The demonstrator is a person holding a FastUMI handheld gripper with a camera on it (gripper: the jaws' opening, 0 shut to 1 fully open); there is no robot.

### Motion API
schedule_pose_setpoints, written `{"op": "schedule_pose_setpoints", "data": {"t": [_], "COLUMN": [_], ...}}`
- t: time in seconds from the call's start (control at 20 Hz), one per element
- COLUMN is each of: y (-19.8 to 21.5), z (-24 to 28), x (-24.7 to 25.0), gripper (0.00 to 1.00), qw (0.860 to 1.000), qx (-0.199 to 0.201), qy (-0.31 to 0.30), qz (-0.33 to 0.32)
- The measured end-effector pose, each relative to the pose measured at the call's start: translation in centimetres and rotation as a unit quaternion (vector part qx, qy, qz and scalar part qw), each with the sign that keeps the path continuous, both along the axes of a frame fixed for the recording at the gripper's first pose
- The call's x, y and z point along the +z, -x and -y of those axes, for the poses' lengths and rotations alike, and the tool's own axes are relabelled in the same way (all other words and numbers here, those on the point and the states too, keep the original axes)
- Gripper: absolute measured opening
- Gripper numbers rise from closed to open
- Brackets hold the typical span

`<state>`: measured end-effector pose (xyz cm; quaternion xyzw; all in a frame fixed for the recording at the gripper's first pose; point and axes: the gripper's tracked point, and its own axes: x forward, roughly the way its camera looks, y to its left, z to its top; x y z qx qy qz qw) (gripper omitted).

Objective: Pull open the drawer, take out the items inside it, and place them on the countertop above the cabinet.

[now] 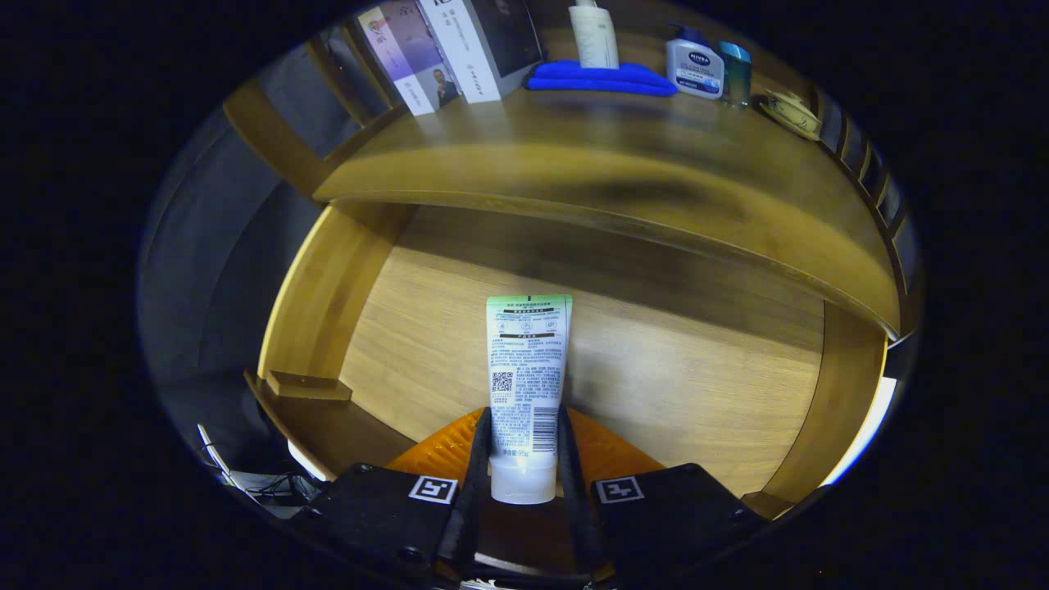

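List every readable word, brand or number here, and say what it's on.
"NIVEA": on the white pump bottle on the countertop.
Tube, clamped between the fingers of the hand-held gripper: fine print and barcode, too small to read.
Books: cover text too blurred to read.

**Hidden and cut-off parts**

The tube's (526,385) cap end sits between the tool's (524,459) fingers, its sides covered there. Its small print is unreadable. Far beyond, on the bench (574,156), the books (447,49) and pale bottle (593,34) are cut off at their tops.
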<state>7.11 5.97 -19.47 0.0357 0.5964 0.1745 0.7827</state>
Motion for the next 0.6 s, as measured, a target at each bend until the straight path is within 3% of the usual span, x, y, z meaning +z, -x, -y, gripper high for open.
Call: {"op": "schedule_pose_setpoints", "data": {"t": [0.45,0.55,0.6], "y": [0.4,0.4,0.4], "z": [1.5,1.8,2.1], "x": [4.7,3.1,2.2], "gripper": [0.47,0.35,0.35], "qw": [0.999,0.999,1.0], "qx": [0.01,0.013,0.015], "qy": [-0.036,-0.021,-0.013], "qz": [0.034,0.024,0.023]}}
